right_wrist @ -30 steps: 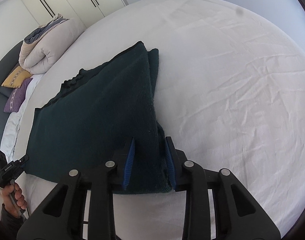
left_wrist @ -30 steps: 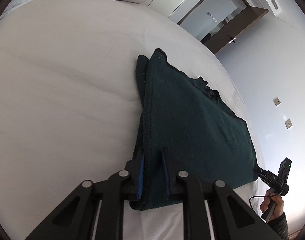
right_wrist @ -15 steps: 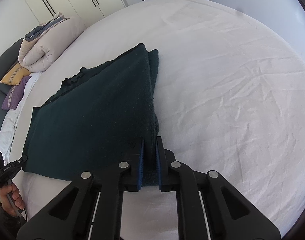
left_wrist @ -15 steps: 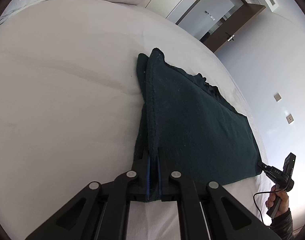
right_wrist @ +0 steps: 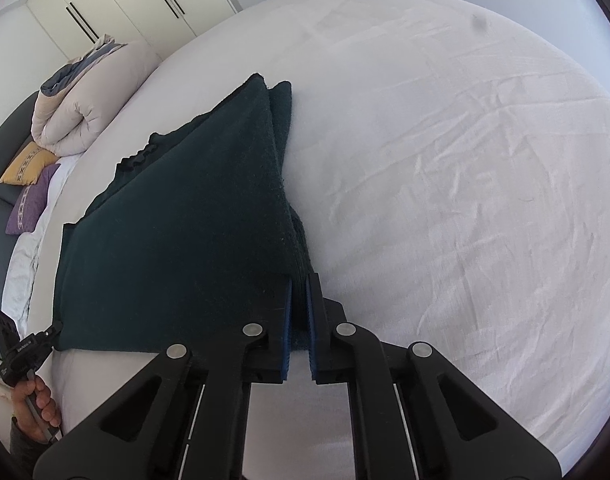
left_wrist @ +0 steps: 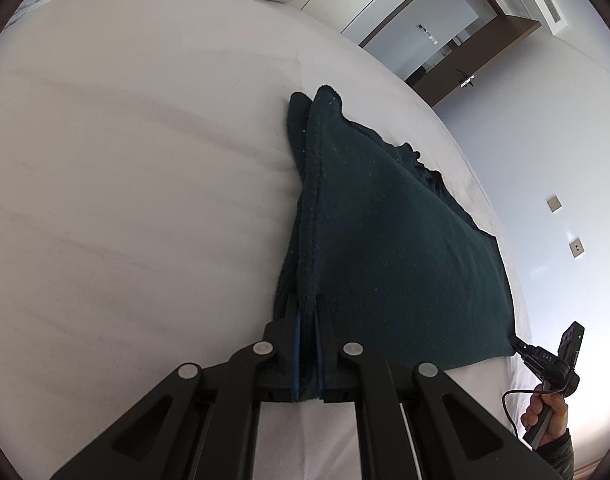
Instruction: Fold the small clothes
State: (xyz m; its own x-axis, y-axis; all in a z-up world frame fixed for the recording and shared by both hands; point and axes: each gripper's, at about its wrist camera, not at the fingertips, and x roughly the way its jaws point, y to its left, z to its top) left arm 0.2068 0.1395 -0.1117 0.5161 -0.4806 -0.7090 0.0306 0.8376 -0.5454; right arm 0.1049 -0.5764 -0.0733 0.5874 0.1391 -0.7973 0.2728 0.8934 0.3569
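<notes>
- Pinching the near edge of the dark green garment (left_wrist: 393, 256) at its two near corners, both claws are clamped on cloth: the left gripper (left_wrist: 307, 320) has its blue-lined fingers pressed together on a thick bundle of layers, and the right gripper (right_wrist: 299, 312) bites the opposite corner the same way.
- Holding one corner in each claw, I judge, keeps the near edge stretched between them, so it can be carried over as one straight line and not sag in the middle.
- From the left wrist view the right gripper (left_wrist: 545, 360) shows at the far end of that edge, touching the cloth's corner, with the person's right hand (left_wrist: 549, 420) on its handle; the right wrist view shows the left gripper (right_wrist: 25, 350) and left hand (right_wrist: 35, 408) the same way.
- Lying on the white bed sheet (right_wrist: 465, 200), the garment (right_wrist: 177, 248) spreads away from both claws, most of it flat on the sheet.
- It looks fleecy and thick, a deep teal-green, already doubled: two stacked edges run away from each claw to two rounded far corners lying side by side.
- Its far side is uneven, with a ruffled, wavy stretch of edge, so I expect the layers will not line up perfectly.
- A rolled pale duvet (right_wrist: 89, 96) and two cushions (right_wrist: 31, 184) sit well apart at the head of the bed.
</notes>
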